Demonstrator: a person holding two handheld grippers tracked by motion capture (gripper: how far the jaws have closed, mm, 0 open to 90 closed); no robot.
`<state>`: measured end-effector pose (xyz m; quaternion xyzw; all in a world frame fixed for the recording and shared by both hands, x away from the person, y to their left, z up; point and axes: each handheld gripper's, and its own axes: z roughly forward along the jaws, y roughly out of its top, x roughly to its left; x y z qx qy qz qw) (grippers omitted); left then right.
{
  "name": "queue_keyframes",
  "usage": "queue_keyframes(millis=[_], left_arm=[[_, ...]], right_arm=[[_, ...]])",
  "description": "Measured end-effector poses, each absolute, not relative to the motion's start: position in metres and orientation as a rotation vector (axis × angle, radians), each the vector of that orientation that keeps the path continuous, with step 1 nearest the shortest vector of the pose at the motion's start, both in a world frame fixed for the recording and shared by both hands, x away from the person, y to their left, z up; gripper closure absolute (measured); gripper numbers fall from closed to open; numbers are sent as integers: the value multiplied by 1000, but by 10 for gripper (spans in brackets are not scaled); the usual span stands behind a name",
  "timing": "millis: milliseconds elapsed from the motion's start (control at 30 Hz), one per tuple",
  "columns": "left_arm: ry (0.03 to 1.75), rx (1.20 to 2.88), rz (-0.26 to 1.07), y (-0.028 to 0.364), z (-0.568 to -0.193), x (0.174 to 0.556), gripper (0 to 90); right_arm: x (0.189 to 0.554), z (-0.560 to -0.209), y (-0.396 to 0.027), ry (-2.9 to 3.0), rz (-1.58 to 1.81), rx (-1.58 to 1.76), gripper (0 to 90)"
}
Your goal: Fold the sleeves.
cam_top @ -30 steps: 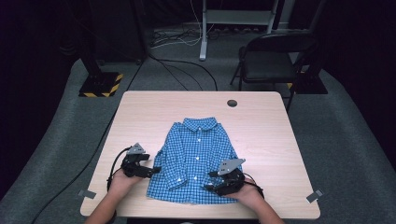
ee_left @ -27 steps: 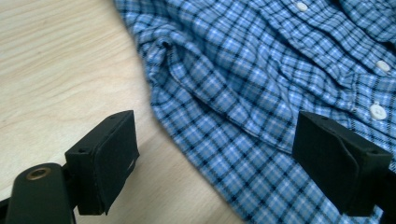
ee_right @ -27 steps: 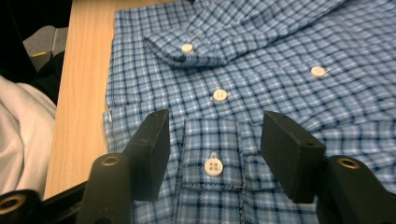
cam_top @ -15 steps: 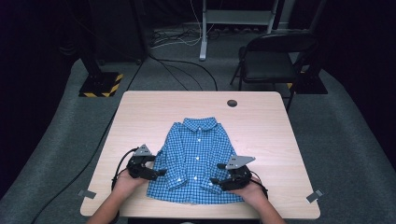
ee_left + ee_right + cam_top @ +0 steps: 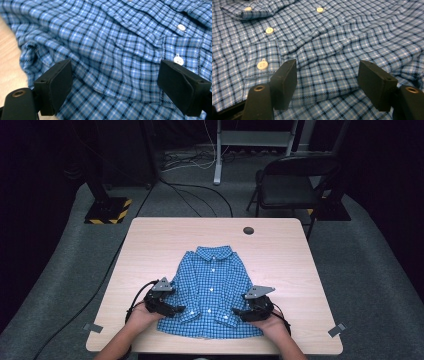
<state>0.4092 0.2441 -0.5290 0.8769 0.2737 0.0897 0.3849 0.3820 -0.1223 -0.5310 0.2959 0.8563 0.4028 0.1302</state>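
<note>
The left gripper (image 5: 176,309), a black two-jaw tool with a grey three-cornered plate on top, sits low at the left edge of the small blue-and-white checked cotton shirt (image 5: 212,287), its jaws wide apart and gripping nothing; in the left gripper view its fingers (image 5: 53,86) straddle a folded-in sleeve, whose buttoned cuff (image 5: 182,52) lies just beyond the far finger, so the cloth is between them but unpinched, seemingly so the folded edge can be taken up or pressed flat. The shirt lies buttoned and face up on the pale wooden table (image 5: 280,245), collar away from the person, spread flat between both tools so each side can be worked alike. The right gripper (image 5: 241,311), of the same make, mirrors this at the shirt's right edge: its jaws have just been opening and now stand apart, with a ridge of folded sleeve between its fingers (image 5: 285,82) and nothing clamped, probably because the fold has been laid down.
</note>
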Motion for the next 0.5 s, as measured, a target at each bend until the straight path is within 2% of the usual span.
queue_keyframes(millis=[500], left_arm=[[657, 2224, 202, 240, -534, 410, 80]], right_arm=[[382, -534, -124, 2485, 1150, 870, 287]])
